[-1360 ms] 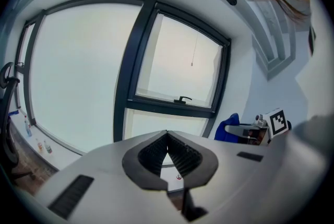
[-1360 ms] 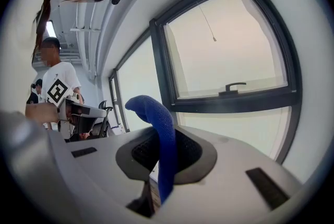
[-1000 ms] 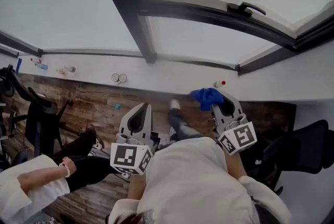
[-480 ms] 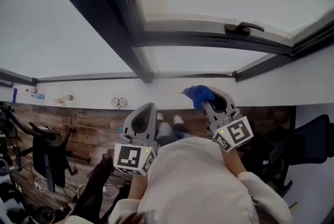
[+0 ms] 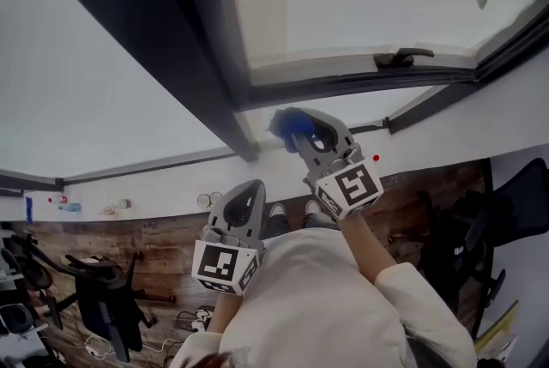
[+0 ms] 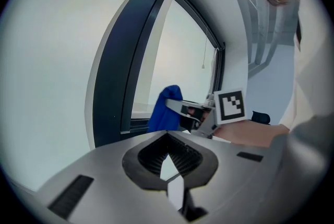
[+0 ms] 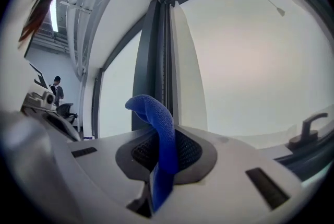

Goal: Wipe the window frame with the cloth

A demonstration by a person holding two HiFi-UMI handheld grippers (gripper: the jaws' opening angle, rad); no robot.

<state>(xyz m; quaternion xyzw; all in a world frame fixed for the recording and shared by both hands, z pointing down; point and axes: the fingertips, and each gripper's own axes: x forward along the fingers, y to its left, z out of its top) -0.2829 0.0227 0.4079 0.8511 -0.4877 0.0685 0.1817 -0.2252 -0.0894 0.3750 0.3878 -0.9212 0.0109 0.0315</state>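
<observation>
Jaws of my right gripper (image 5: 297, 126) clamp the blue cloth (image 7: 162, 134) by the window frame (image 5: 206, 57); my left gripper (image 5: 247, 193) is closed, empty.

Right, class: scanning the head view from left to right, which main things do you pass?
Exercise bike → left gripper → right gripper, clamped on the blue cloth → window handle → black office chair.

No text legible anywhere; marker cube (image 5: 225, 265) bears pattern only, seemingly no letters
</observation>
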